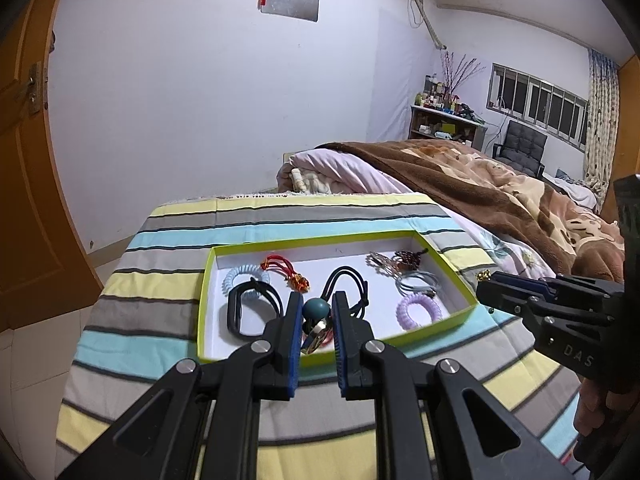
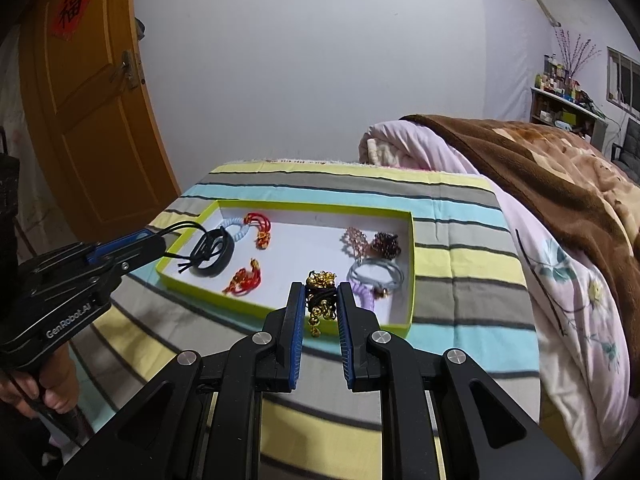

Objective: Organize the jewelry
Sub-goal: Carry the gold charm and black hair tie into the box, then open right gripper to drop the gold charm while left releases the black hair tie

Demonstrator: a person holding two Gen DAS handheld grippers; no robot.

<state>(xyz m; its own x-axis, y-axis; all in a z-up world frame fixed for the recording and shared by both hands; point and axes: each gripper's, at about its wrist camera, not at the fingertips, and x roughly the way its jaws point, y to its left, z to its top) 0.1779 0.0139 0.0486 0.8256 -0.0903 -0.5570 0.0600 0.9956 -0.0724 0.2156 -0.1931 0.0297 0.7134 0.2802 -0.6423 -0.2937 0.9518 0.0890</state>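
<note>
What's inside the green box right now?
In the green box: black band, blue coil tie, red tassels, beaded bracelets, grey ties. The purple coil is partly hidden behind the right fingers.

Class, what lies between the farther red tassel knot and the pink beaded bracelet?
Right wrist view: only bare tray floor between the farther red tassel knot and the pink beaded bracelet.

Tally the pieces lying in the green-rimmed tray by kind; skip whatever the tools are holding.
Spiral hair ties: 2
Red knotted cords: 2
Beaded bracelets: 2
Black band: 1
Grey looped band: 1
Total: 8
</note>
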